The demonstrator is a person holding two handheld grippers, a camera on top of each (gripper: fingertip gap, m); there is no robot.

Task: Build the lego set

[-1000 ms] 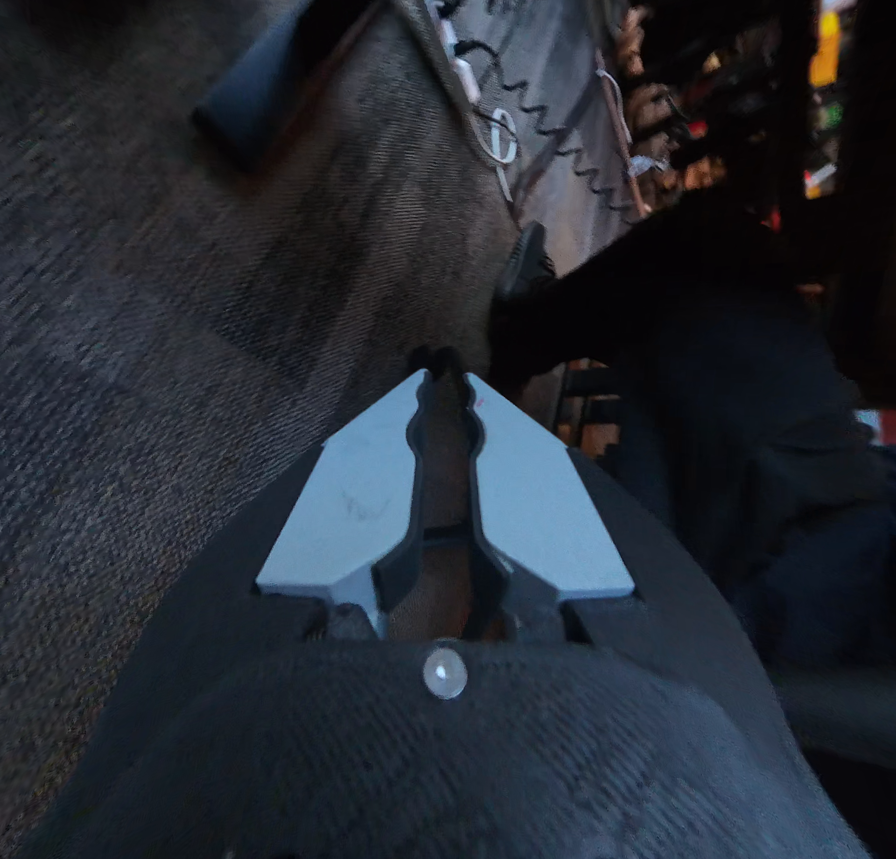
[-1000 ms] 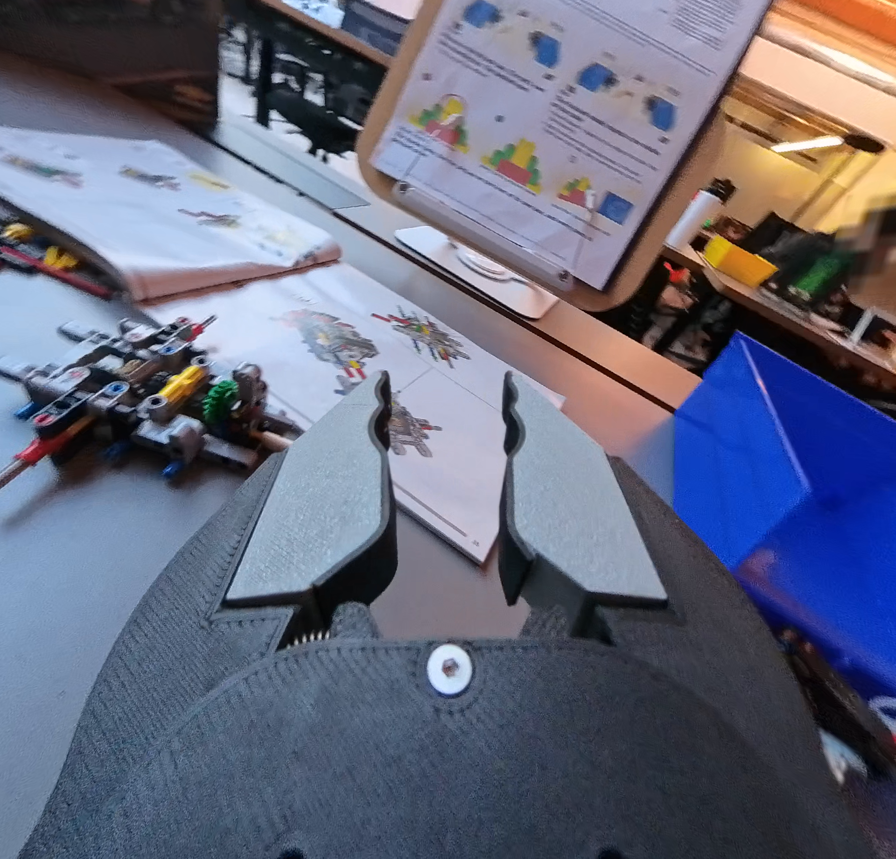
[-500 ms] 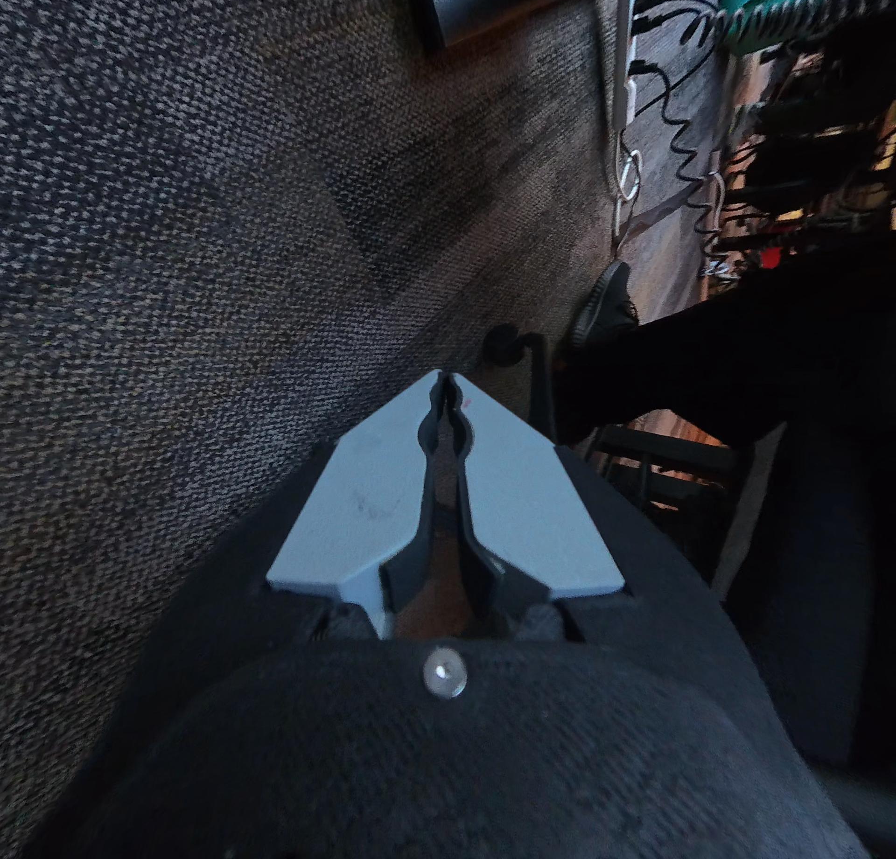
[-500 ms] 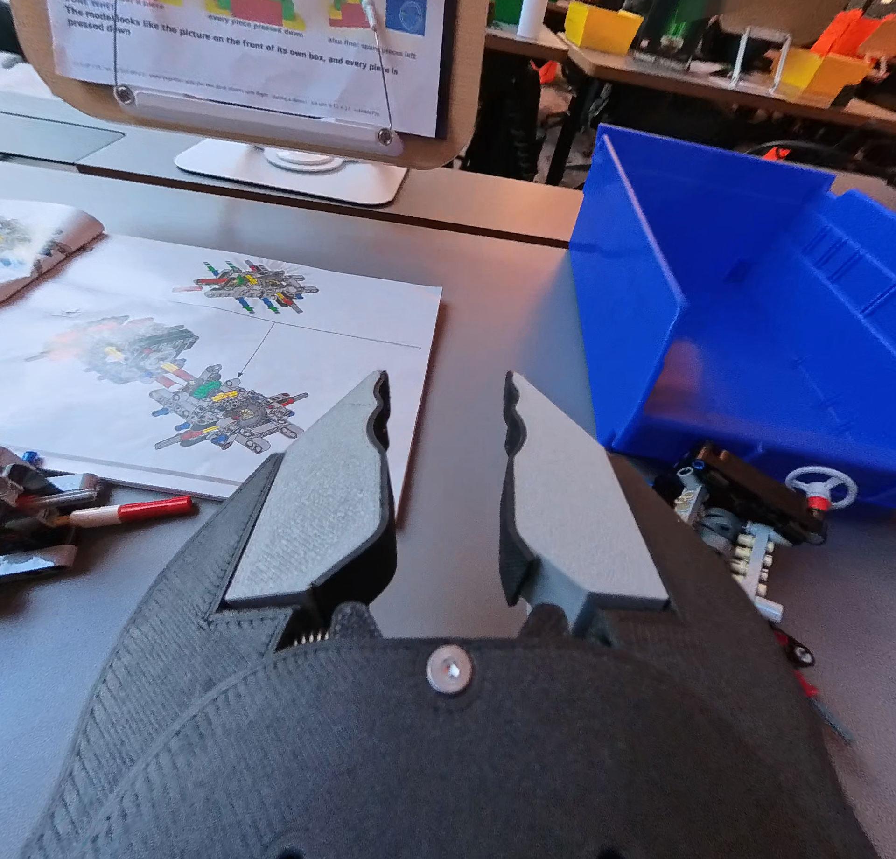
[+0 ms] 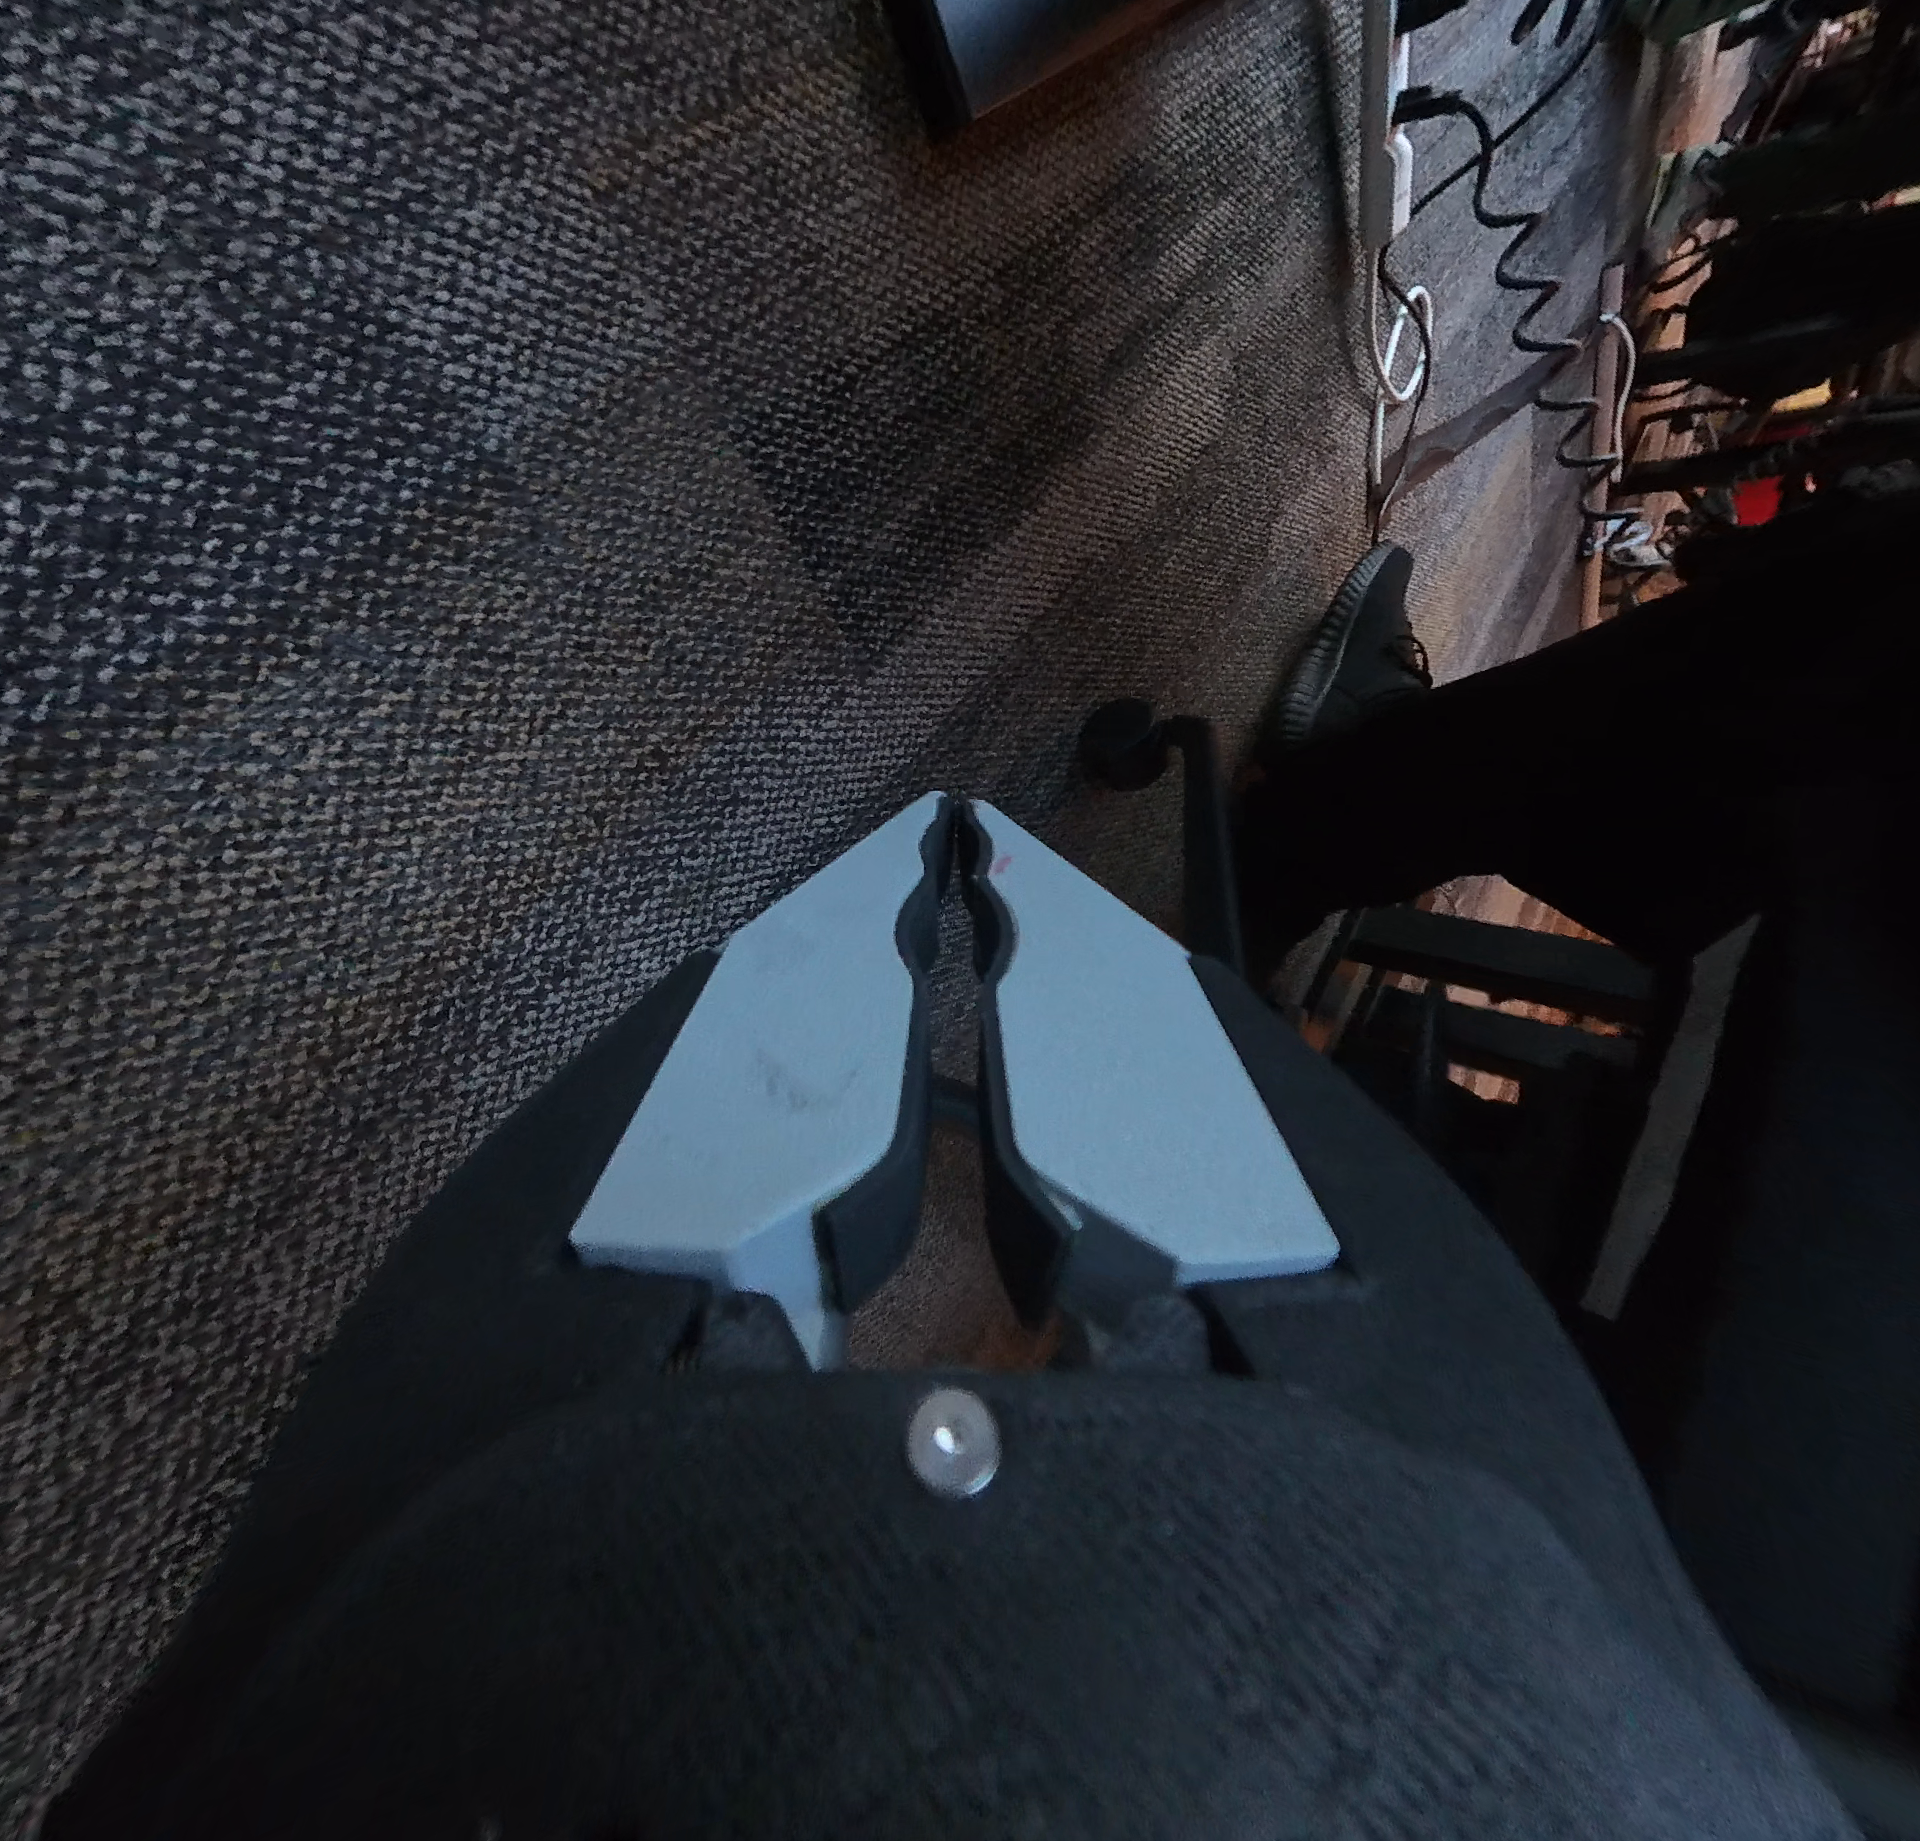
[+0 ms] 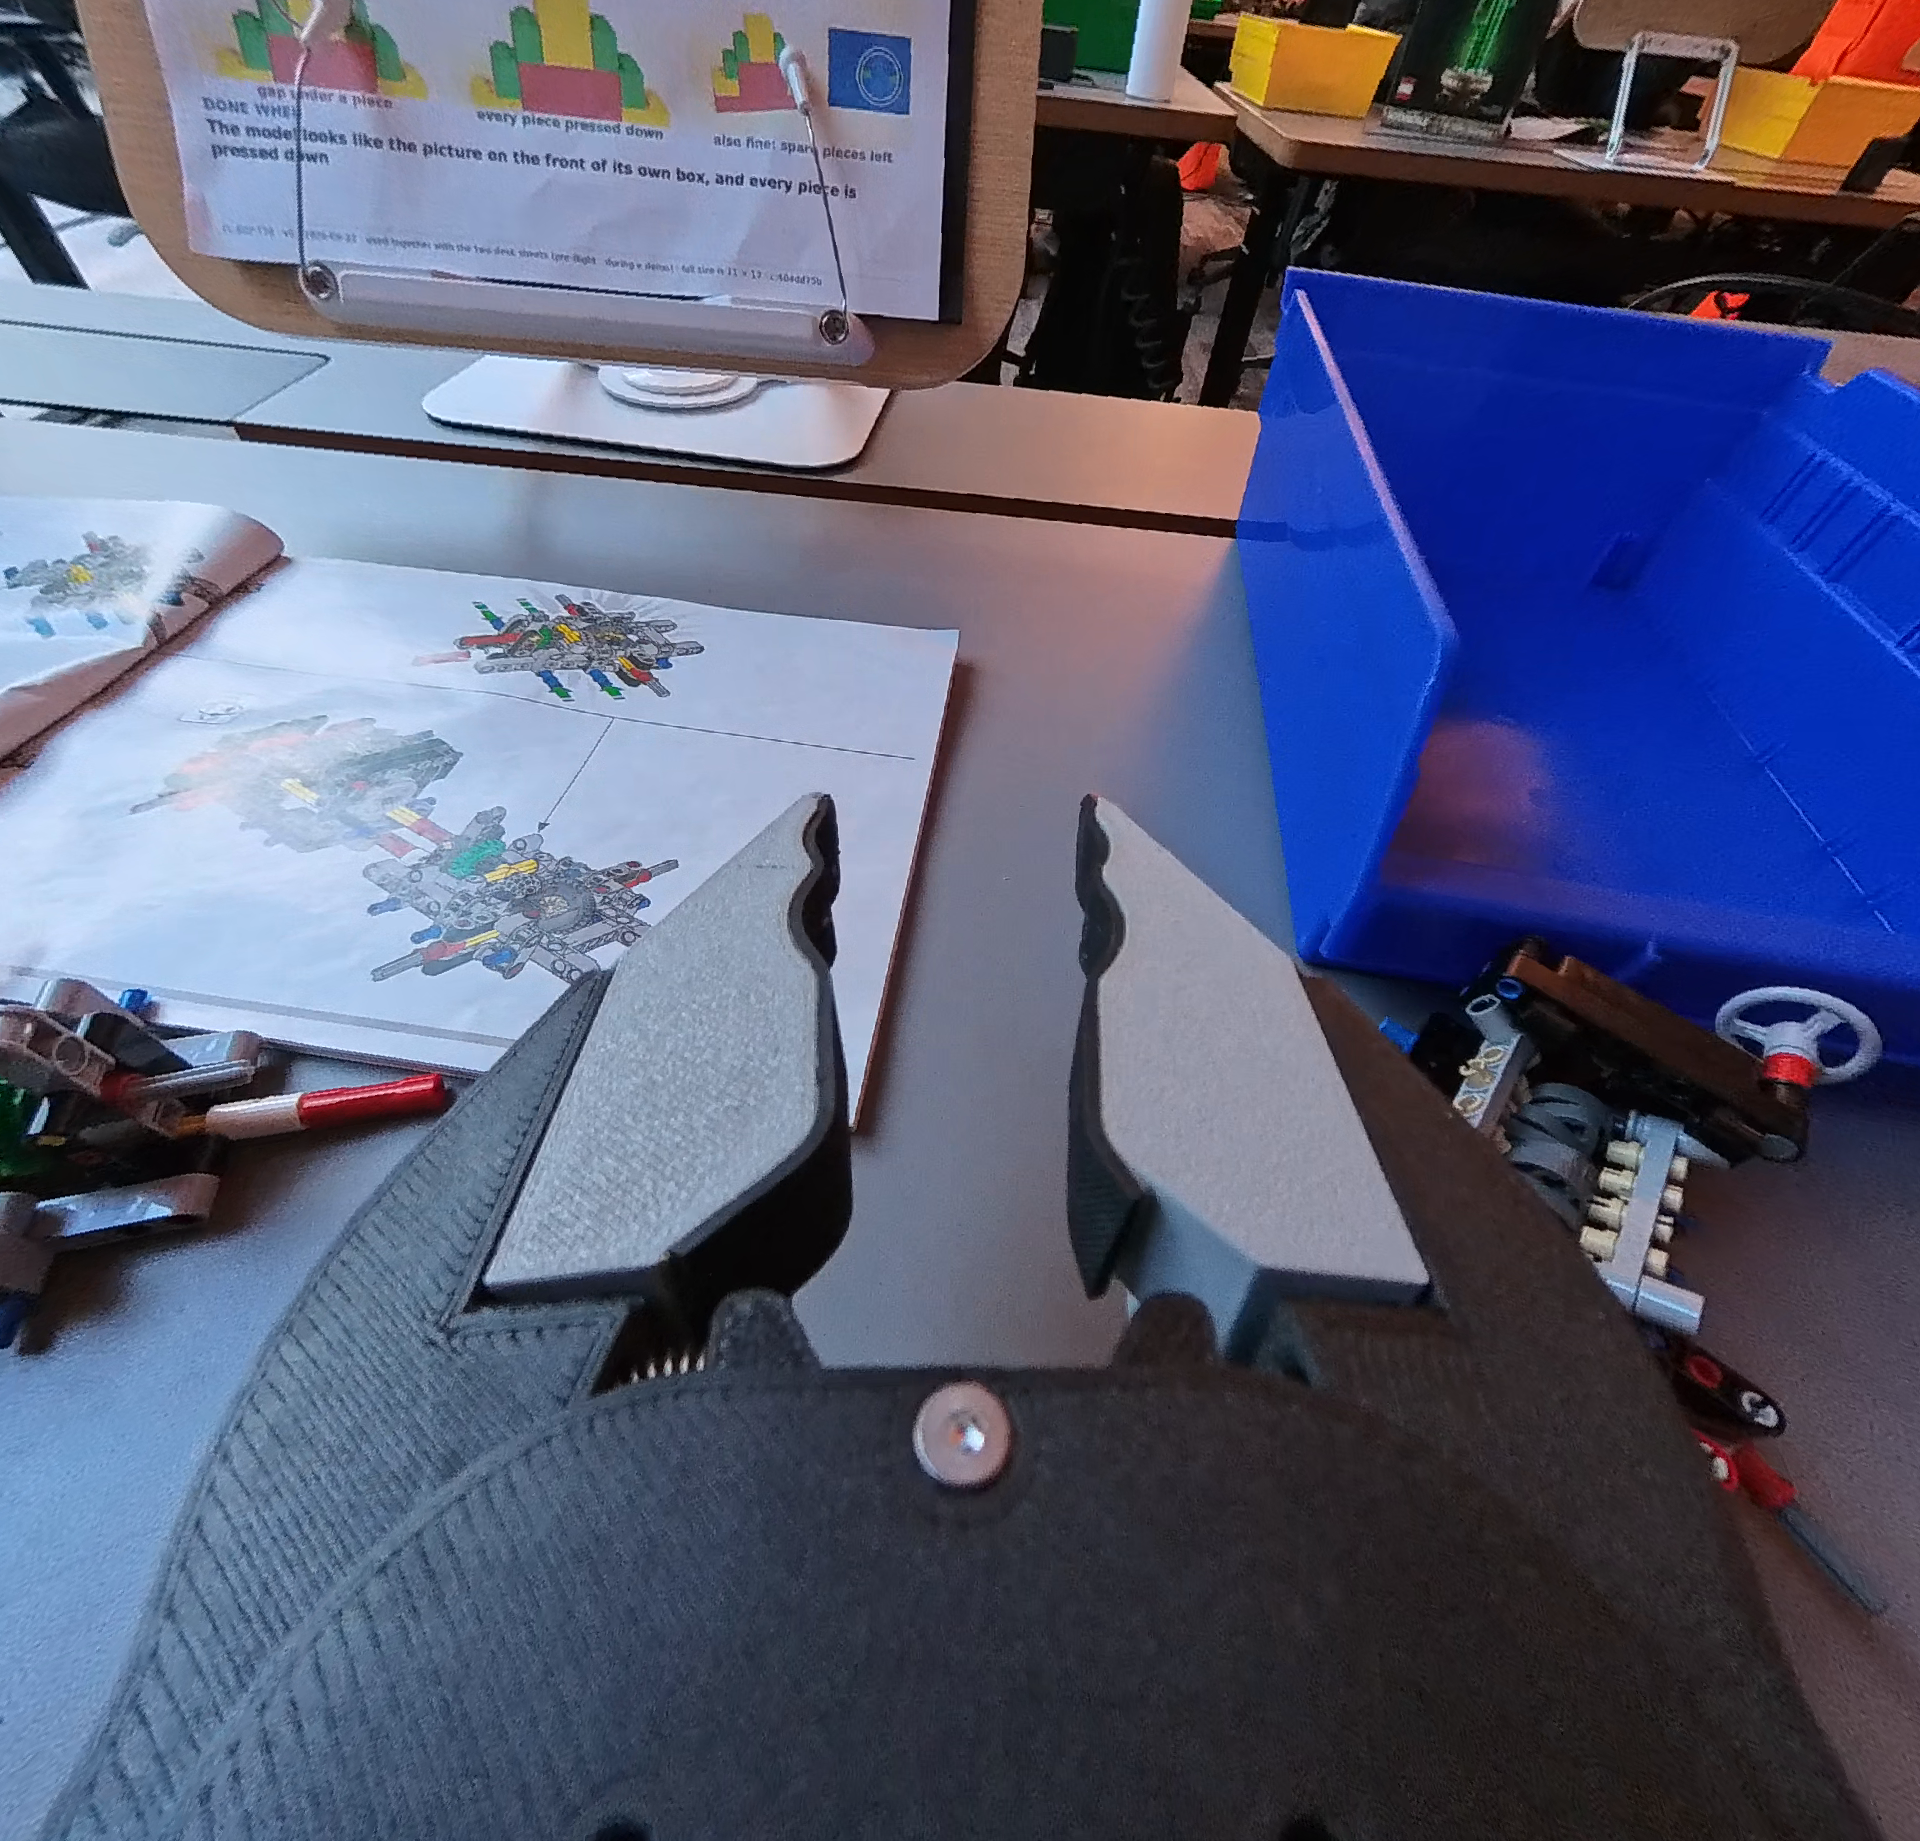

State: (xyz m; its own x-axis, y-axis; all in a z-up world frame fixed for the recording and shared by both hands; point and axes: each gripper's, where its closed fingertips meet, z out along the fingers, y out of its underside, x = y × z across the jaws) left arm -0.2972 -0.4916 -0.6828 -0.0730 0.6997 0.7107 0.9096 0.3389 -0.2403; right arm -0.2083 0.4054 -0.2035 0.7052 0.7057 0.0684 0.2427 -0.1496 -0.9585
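Note:
My left gripper (image 5: pixel 954 806) is shut with nothing between its pads. It hangs over grey carpet (image 5: pixel 520 544), away from the table. My right gripper (image 6: pixel 954 804) is open and empty above the grey table (image 6: pixel 1091 596). It hovers by the right edge of an open instruction booklet (image 6: pixel 520 752). A part-built brick model (image 6: pixel 1600 1095) with a white steering wheel lies to its right, in front of a blue bin (image 6: pixel 1558 648). Another brick assembly (image 6: pixel 114 1095) with a red and white axle lies at the left.
A stand (image 6: pixel 665 409) with an instruction sheet (image 6: pixel 561 77) stands behind the booklet. Loose red pieces (image 6: pixel 1735 1407) lie at the right. In the left wrist view a person's leg and shoe (image 5: pixel 1361 648), a chair base (image 5: pixel 1153 752), cables and a power strip (image 5: pixel 1387 129) lie on the floor. Spacing between my two grippers at the tips: around 100 centimetres.
My left gripper closed on air and swung over the carpet. My right gripper turned right from the left assembly toward the booklet's edge and the blue bin, staying open.

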